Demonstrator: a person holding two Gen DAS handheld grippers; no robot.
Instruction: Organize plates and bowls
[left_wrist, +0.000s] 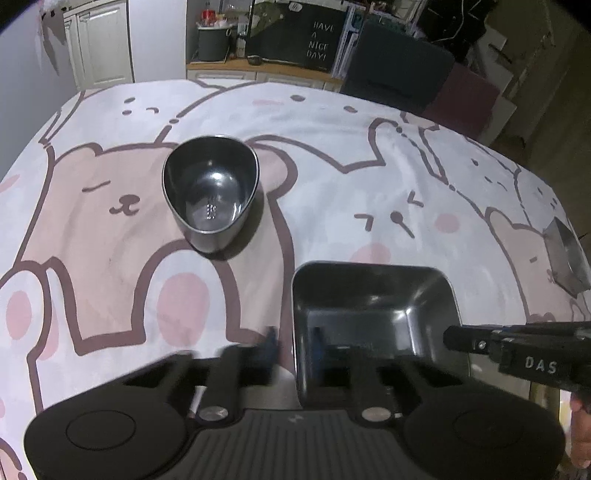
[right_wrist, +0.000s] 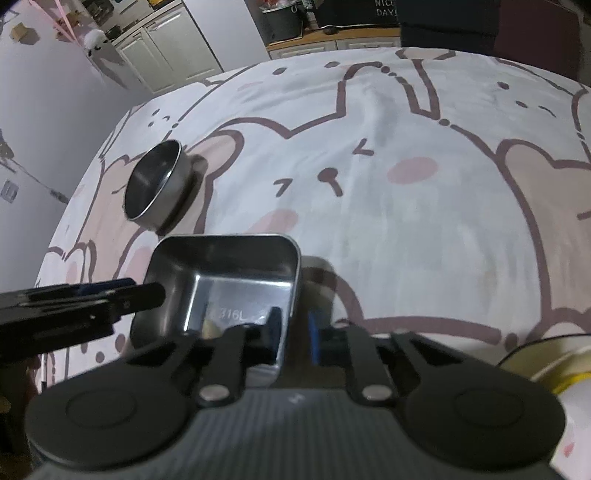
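A square steel bowl (left_wrist: 373, 317) sits near the table's front edge, and it also shows in the right wrist view (right_wrist: 225, 280). My left gripper (left_wrist: 293, 341) straddles its left wall, one finger inside and one outside. My right gripper (right_wrist: 293, 326) straddles its right wall the same way. Both look closed on the walls. A round steel bowl (left_wrist: 210, 188) stands farther back on the left, and it shows tilted by the lens in the right wrist view (right_wrist: 157, 182).
The table wears a pink-and-white bear-print cloth (left_wrist: 369, 177). A small square steel dish (left_wrist: 565, 254) lies at the right edge. A yellow-rimmed dish (right_wrist: 546, 354) shows at the near right. A counter and dark chairs (left_wrist: 399, 74) stand behind the table.
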